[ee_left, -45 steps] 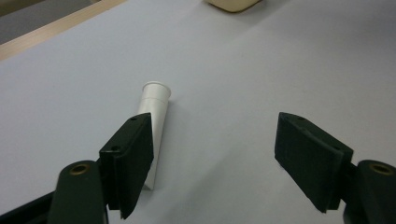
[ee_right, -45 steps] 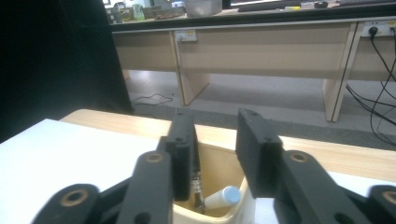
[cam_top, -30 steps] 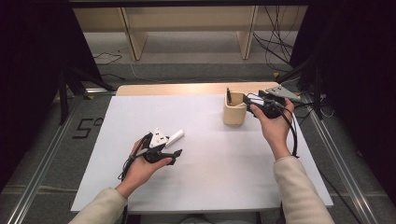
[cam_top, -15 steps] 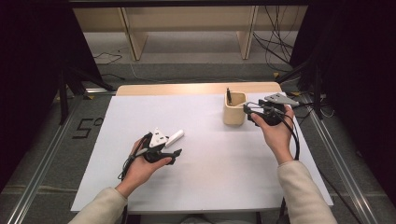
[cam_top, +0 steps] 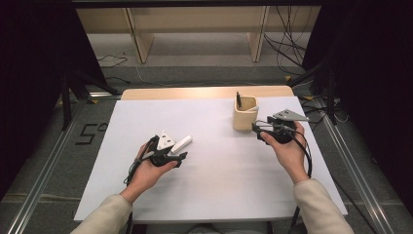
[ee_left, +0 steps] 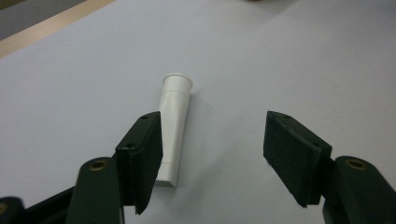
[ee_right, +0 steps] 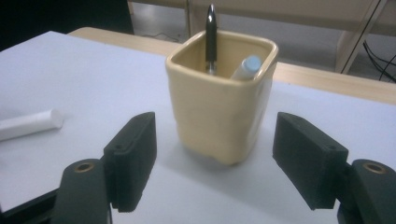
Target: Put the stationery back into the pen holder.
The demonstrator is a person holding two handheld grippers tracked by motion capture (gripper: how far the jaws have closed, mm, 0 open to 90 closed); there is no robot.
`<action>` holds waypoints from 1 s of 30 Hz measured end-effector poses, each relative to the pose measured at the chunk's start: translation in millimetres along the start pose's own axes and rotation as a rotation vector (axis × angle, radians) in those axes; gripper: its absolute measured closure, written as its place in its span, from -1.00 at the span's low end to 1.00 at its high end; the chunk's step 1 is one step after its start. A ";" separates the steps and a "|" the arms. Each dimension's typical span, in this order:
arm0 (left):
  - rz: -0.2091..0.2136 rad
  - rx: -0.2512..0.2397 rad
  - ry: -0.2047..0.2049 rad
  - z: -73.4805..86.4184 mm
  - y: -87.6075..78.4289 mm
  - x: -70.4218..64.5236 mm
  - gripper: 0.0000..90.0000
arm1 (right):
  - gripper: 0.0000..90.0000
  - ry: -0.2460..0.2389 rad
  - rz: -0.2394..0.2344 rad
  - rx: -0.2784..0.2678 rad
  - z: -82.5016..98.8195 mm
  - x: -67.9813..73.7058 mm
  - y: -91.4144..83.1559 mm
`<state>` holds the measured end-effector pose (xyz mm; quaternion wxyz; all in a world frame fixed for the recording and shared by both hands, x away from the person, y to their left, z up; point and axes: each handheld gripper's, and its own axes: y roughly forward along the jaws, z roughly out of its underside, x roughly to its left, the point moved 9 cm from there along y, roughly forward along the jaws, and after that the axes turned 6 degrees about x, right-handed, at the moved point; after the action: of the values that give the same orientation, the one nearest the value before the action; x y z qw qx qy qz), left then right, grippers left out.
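Beside left tool (ee_left: 212, 161), white tube (ee_left: 173, 126).

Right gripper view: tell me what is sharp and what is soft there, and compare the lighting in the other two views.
Right gripper view: the cream cup is slightly soft, the black jaws nearest the lens blurrier, the shelving behind hazy. Left gripper view: even light, the white tube fairly crisp with a faint shadow. High view: the white table is bright, its surroundings fall into near black.
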<state>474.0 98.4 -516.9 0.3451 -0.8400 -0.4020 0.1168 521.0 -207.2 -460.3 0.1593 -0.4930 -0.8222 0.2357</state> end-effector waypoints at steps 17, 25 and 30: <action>-0.014 0.097 -0.022 7.7 33.8 25.5 0.07 | -0.30 -0.006 -0.026 0.034 24.6 9.9 -5.2; 0.014 0.119 -0.014 11.1 42.9 28.2 0.20 | -0.30 -0.014 -0.032 0.038 26.6 13.0 -4.3; 0.018 0.121 -0.021 12.0 45.1 29.4 0.26 | -0.30 -0.014 -0.032 0.039 27.1 13.4 -3.8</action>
<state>514.2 106.7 -553.7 0.3900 -0.8199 -0.3902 0.1530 498.6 -203.1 -480.6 0.1669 -0.4751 -0.8262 0.2526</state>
